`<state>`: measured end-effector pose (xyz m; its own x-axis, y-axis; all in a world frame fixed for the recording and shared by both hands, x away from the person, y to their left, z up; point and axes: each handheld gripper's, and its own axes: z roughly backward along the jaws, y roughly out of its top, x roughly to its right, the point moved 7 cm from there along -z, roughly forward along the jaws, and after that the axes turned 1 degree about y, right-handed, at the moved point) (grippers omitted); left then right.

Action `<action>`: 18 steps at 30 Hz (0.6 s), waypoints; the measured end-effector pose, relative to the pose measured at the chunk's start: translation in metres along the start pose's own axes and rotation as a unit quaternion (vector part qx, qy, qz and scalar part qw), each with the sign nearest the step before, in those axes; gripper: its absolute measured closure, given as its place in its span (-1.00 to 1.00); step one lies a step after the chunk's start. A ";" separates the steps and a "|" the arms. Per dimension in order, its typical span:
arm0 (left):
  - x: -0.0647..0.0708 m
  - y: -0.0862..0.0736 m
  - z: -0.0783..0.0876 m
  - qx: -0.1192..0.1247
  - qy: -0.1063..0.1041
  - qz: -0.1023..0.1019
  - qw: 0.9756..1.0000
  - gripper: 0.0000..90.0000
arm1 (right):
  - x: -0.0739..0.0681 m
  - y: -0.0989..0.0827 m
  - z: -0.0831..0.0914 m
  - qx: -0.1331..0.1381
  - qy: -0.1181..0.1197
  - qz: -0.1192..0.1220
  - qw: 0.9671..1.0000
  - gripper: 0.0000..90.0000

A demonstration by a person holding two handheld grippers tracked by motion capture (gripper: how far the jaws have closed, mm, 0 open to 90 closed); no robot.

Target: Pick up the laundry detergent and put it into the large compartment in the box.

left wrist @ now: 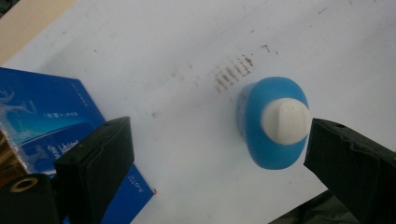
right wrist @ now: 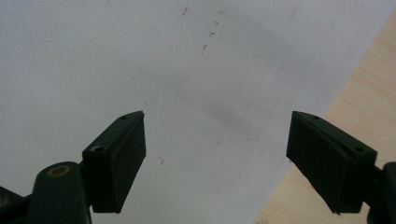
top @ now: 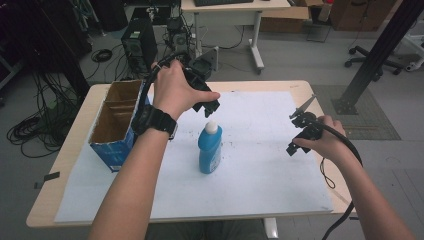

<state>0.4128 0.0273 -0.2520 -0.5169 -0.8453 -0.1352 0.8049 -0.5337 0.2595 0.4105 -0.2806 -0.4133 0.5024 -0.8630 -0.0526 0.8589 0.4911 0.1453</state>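
Objects on the white sheet [top: 260, 165] number two: one blue bottle [top: 209, 150] with a white cap [top: 211, 127], standing upright near the middle, and one open blue cardboard box [top: 116, 125] at the sheet's left edge. Two grippers are in hand. The left gripper [top: 210, 107] hangs just above the bottle's cap, jaws spread wide, not touching it. The right gripper [top: 299, 132] is held well apart over the sheet's right edge, jaws also spread wide, holding nothing.
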 end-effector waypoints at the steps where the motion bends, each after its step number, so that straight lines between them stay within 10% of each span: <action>1: 0.002 0.001 0.000 0.000 0.000 0.000 1.000 -0.81 | 0.000 0.000 0.000 0.000 0.000 0.000 1.000 -0.56; 18: 0.024 0.005 -0.010 -0.015 -0.001 0.001 1.000 -0.82 | 0.001 -0.002 0.002 0.002 -0.002 0.001 1.000 -0.56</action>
<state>0.4075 0.0039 -0.2639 -0.5153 -0.8467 -0.1323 0.8144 -0.5319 0.2320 0.4094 -0.2827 -0.4120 0.5030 -0.8629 -0.0492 0.8579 0.4916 0.1493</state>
